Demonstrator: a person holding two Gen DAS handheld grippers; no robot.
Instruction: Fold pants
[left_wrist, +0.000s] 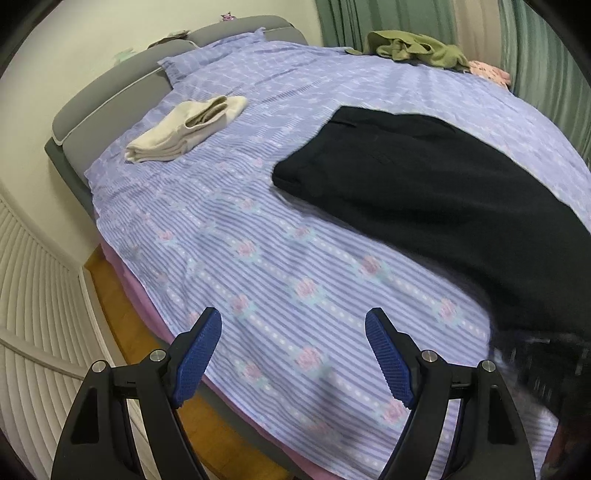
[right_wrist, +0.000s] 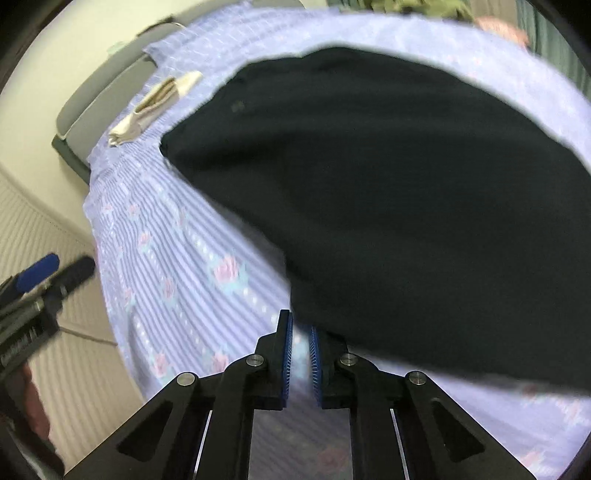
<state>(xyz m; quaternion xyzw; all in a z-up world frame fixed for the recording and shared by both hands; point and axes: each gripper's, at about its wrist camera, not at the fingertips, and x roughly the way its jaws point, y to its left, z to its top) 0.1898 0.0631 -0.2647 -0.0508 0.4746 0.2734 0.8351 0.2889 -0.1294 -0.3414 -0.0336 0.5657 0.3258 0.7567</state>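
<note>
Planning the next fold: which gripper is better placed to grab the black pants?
Right. The right gripper sits at the black pants' near edge, jaws nearly closed; the left gripper hangs open over bare bedspread.

The pants (left_wrist: 424, 177) are plain black, filling the right wrist view from 12 to 4 o'clock (right_wrist: 388, 192). The sheet (left_wrist: 295, 266) under them is lilac with fine purple stripes, rows of white dots, and pink roses on pale teal. At 10 o'clock lies a cream fold (left_wrist: 184, 131). At 12 o'clock is an olive-green heap (left_wrist: 413, 50), with a pink cloth (left_wrist: 489, 72) beside it at 1 o'clock. The headboard (left_wrist: 122, 92) is grey with white piping. The curtain (left_wrist: 354, 22) is green, the floor (left_wrist: 110, 295) orange-brown wood. Both grippers, left (left_wrist: 293, 354) and right (right_wrist: 300, 360), are black with blue textured pads (left_wrist: 201, 358).
</note>
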